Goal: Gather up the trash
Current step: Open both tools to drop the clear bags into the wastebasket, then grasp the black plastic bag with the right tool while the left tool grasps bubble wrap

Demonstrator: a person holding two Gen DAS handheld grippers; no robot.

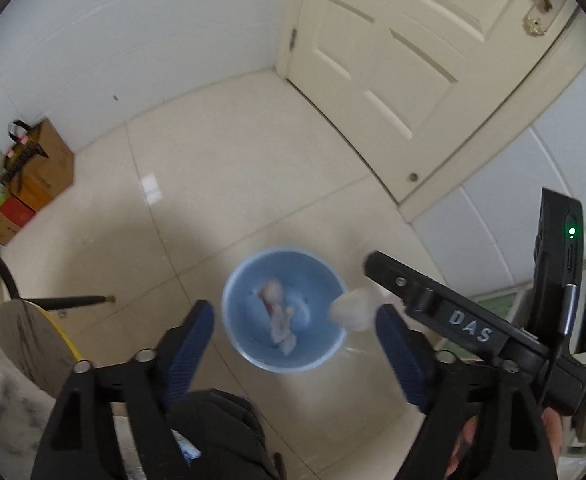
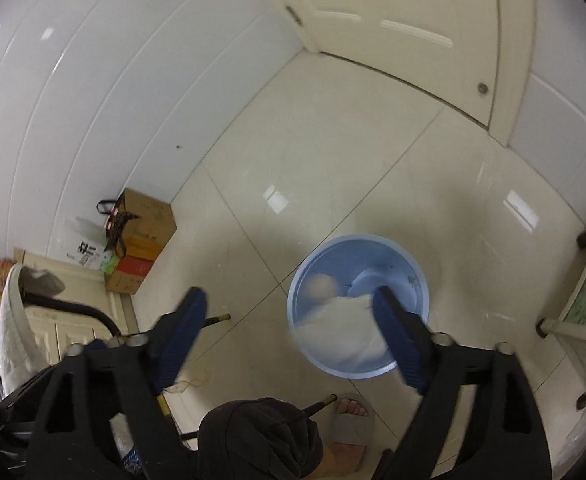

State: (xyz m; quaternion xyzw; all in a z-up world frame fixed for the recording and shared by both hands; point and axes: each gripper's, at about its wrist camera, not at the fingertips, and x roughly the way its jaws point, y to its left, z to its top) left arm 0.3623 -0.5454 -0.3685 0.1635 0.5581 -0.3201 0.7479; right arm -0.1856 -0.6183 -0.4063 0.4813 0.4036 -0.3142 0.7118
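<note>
Left hand-held gripper [image 1: 295,344]: jaws spread wide, nothing between the blue pads; it points steeply down over the round light-blue plastic bin [image 1: 249,350] on the floor.
Right hand-held gripper [image 2: 289,344]: jaws also wide apart, gripping nothing; tilted steeply down, its right finger crossing over the bin's [image 2: 421,280] mouth. In the left wrist view its black body reaches in from the right, above the bin's right rim.
Crumpled pinkish-white tissue wad [image 1: 279,316]: blurred, inside the bin's opening; whether it rests on the bottom cannot be told.
White crumpled paper piece [image 1: 353,308]: blurred, at the bin's right rim, just beside the right hand-held gripper's finger; in the right wrist view it [image 2: 341,336] spreads across the lower half of the bin's mouth against the right pad.
Pale cream glossy tiled floor [image 1: 221,184]: carries the bin, near a cream panelled door [image 1: 377,60].
Person: a dark-clothed knee [image 2: 253,436] and a foot in a grey slipper [image 2: 351,420] stand just below the bin.
Brown cardboard boxes [image 1: 41,172]: stacked by the white wall, well apart from the bin.
</note>
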